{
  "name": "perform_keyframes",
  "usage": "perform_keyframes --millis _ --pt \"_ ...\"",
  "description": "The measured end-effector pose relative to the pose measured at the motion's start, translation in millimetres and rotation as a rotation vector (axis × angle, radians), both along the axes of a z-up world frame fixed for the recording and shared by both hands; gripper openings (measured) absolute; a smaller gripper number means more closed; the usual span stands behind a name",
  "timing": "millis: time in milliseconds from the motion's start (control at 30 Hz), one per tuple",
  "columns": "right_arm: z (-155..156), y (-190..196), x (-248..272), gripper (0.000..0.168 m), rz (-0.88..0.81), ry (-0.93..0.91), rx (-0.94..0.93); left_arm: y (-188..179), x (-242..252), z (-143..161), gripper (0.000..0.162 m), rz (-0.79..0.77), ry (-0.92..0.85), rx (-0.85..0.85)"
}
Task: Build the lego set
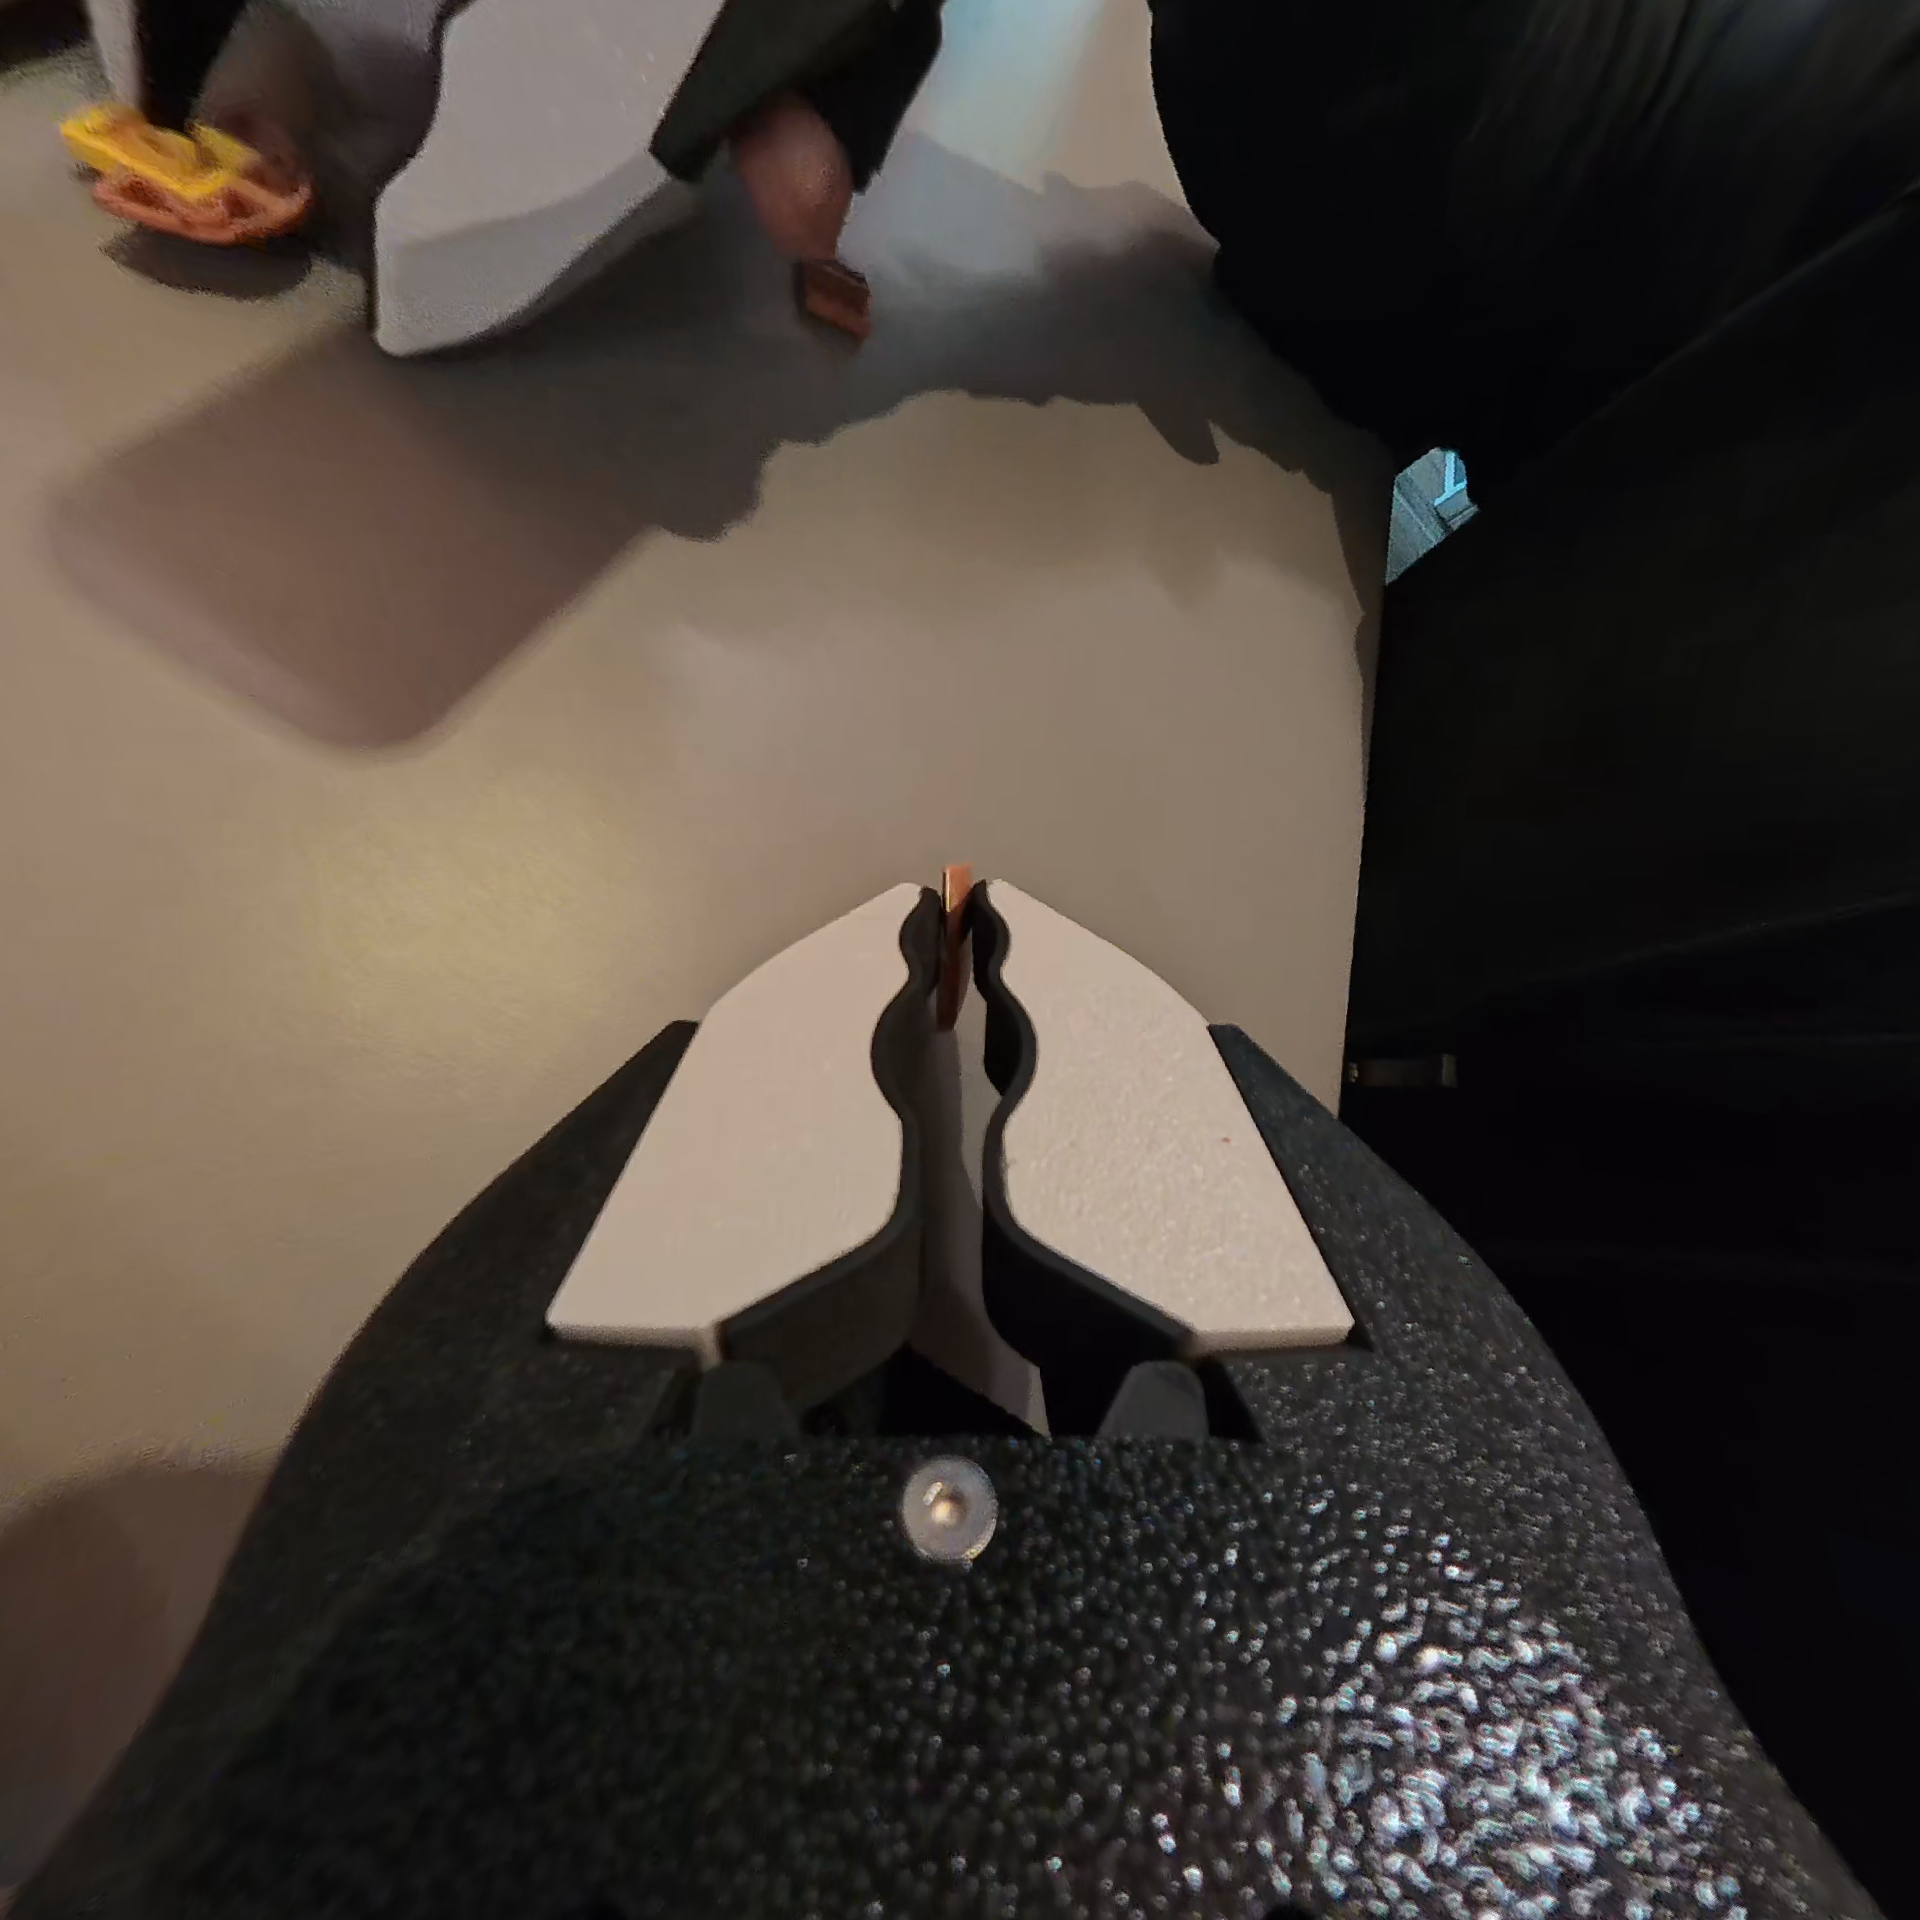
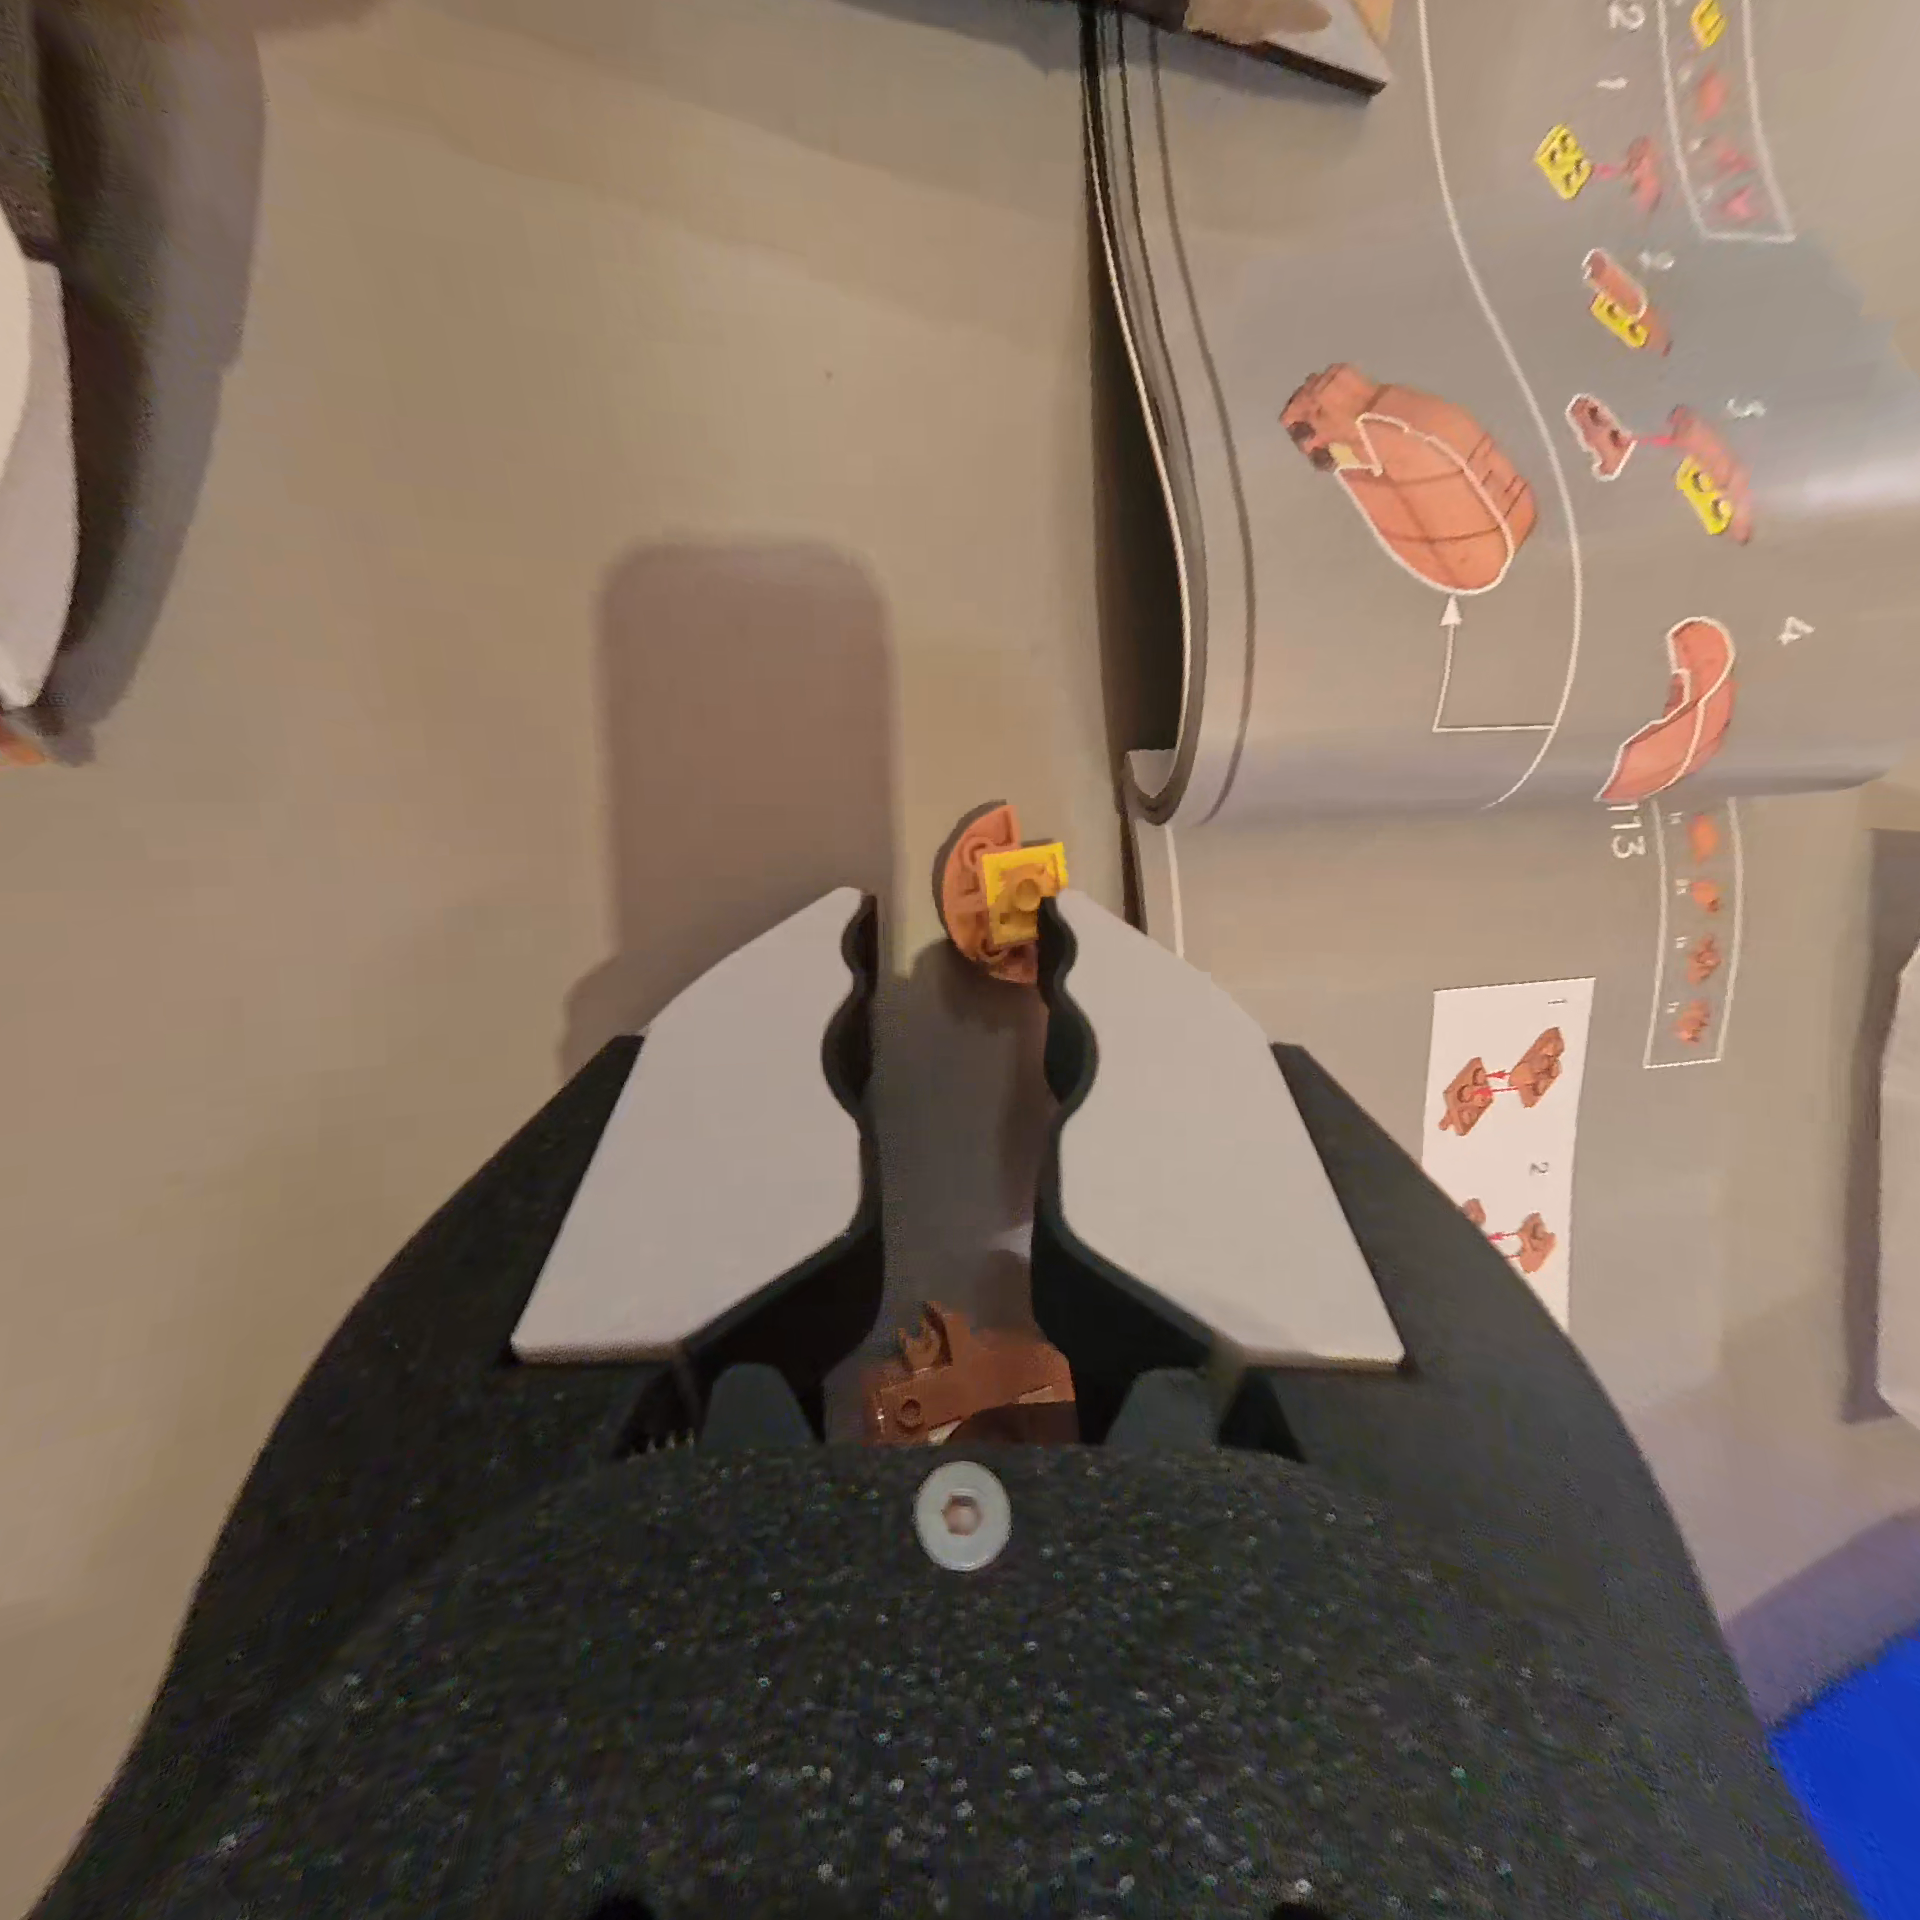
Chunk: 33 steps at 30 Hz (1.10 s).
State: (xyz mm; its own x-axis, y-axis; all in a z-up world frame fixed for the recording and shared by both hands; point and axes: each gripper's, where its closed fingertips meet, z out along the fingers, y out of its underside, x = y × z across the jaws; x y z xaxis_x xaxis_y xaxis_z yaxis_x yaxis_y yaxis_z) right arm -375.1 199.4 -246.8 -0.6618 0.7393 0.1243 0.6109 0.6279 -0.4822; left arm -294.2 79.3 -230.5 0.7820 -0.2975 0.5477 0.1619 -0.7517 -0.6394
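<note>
My left gripper [image 1: 954,902] is shut on a thin brown plate [image 1: 952,940], held edge-on above the table. My right gripper [image 2: 958,916] is open. A small build, a yellow plate on a brown rounded piece [image 2: 1000,896], lies on the table just past the right gripper's tips, close to the right fingertip. It also shows far off in the left wrist view [image 1: 177,171], between the right gripper's white fingers [image 1: 499,208]. A loose brown piece [image 2: 966,1371] lies under the base of the right gripper's fingers and shows in the left wrist view too [image 1: 831,296].
An open instruction booklet [image 2: 1507,416] lies right of the build. The left gripper's white finger [image 2: 31,468] is at the left edge of the right wrist view. The table's edge [image 1: 1361,727] runs along the right, with dark space beyond. A blue thing [image 2: 1849,1787] is at the lower right. The gap from one gripper's tips to the other's is roughly 15 cm. The right tips stand about 8 cm off the loose brown piece [image 2: 966,1371].
</note>
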Motion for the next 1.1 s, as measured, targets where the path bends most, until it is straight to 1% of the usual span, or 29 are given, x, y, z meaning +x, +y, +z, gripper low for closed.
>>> perform_keyframes --millis 33,67,100,233,333,367,433,533,667,733,867,967,1100 --pt "0 0 0 0.026 -0.003 0.005 -0.006 1 -1 1 0.005 0.003 0.002 0.007" --pt "0 2 -1 0.019 -0.014 0.022 0.005 3 -2 1 0.005 0.007 0.004 0.014" --pt "0 4 -2 0.017 -0.021 0.036 0.017 5 -4 3 0.005 0.010 0.005 0.023" --pt "0 5 1 0.016 -0.022 0.062 0.035 11 -7 6 0.005 0.020 0.005 0.047" --pt "1 1 10 0.016 -0.017 0.051 -0.016 15 -10 9 0.005 0.040 0.004 0.067" --pt "2 -2 13 0.016 -0.017 0.042 -0.052 17 -11 11 0.005 0.046 0.003 0.077" --pt "6 -10 22 0.009 -0.016 0.015 -0.159 19 -13 14 0.005 0.060 0.005 0.095" --pt "15 -21 38 0.009 -0.015 -0.031 -0.330 23 -14 20 0.005 0.066 0.017 0.141" --pt "14 -18 48 0.009 -0.032 -0.030 -0.367 27 -17 22 0.005 0.072 0.037 0.155" --pt "22 -26 54 0.008 -0.009 -0.034 -0.446 30 -16 24 0.005 0.066 0.053 0.172" --pt "54 -52 74 0.008 0.075 -0.083 -0.757 35 -13 37 0.005 0.000 0.120 0.292" --pt "69 -62 88 0.007 0.115 -0.124 -0.944 35 -7 44 0.005 -0.083 0.193 0.408" --pt "69 -69 101 0.007 0.128 -0.171 -1.050 33 6 39 0.005 -0.176 0.281 0.469"
